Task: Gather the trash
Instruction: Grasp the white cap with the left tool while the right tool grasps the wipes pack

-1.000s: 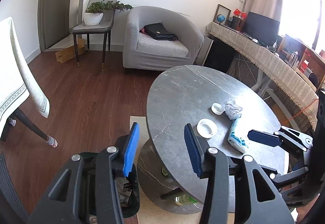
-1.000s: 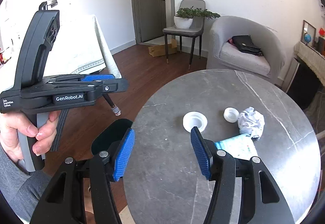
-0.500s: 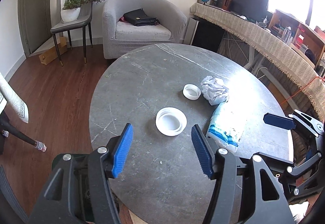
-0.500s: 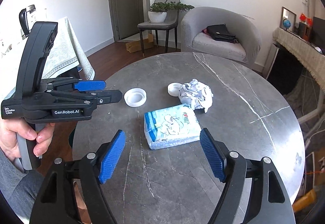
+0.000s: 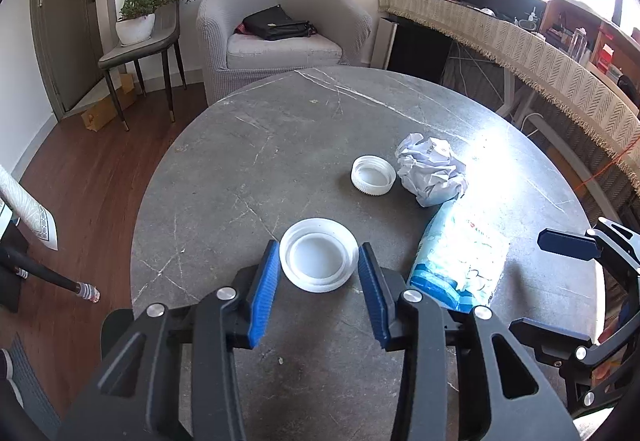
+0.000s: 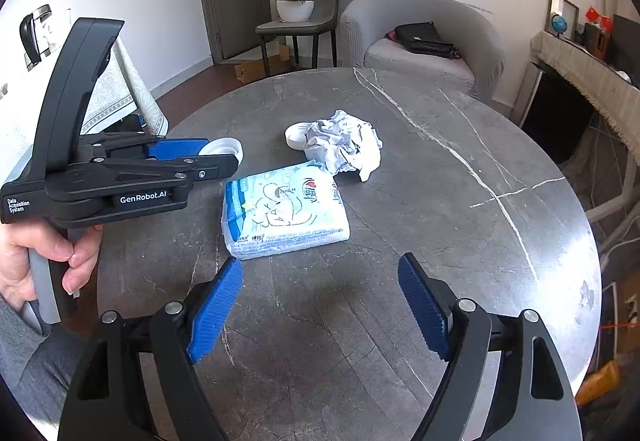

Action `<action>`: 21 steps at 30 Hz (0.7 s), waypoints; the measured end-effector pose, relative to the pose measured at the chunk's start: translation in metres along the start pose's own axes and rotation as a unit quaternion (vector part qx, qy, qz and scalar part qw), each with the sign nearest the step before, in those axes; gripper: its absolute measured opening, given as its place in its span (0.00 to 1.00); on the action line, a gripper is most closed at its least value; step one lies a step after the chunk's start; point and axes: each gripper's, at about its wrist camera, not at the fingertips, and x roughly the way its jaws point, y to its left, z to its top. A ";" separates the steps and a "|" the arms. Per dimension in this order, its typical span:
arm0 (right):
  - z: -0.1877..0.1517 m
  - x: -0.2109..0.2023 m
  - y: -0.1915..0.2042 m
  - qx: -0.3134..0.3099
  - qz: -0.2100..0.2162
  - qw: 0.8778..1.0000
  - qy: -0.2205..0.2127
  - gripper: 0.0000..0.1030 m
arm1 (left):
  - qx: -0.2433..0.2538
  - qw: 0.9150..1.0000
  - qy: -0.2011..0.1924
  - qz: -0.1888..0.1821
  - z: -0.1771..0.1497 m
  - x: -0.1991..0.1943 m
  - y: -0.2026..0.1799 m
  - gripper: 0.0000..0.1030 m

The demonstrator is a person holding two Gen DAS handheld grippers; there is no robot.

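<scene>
Two jaws of the left gripper (image 5: 318, 277), just closing, flank the white lid (image 5: 319, 259) on the table (image 5: 248, 169); contact we cannot confirm. Right gripper (image 6: 320, 301) gapes empty near the tissue pack (image 6: 284, 215).

Table (image 5: 248, 169) – dark grey stone, thin white veins. Both lids (image 5: 319, 259) (image 5: 373, 175) plain white, crumpled paper (image 5: 431, 174) white. Tissue pack (image 6: 285, 216) white-blue, cartoon print, red logo. Gripper pads (image 6: 216, 311) blue ribbed, bodies black. Floor at left of frame – reddish-brown wood (image 5: 88, 177).

Grey armchair (image 5: 280, 37) and chair (image 5: 140, 45) on wood floor (image 5: 88, 177), white walls.
</scene>
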 end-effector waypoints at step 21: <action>0.012 0.025 0.020 -0.028 0.002 0.999 0.022 0.84 | -0.026 0.999 -0.021 -0.020 -0.010 -0.029 0.020 0.41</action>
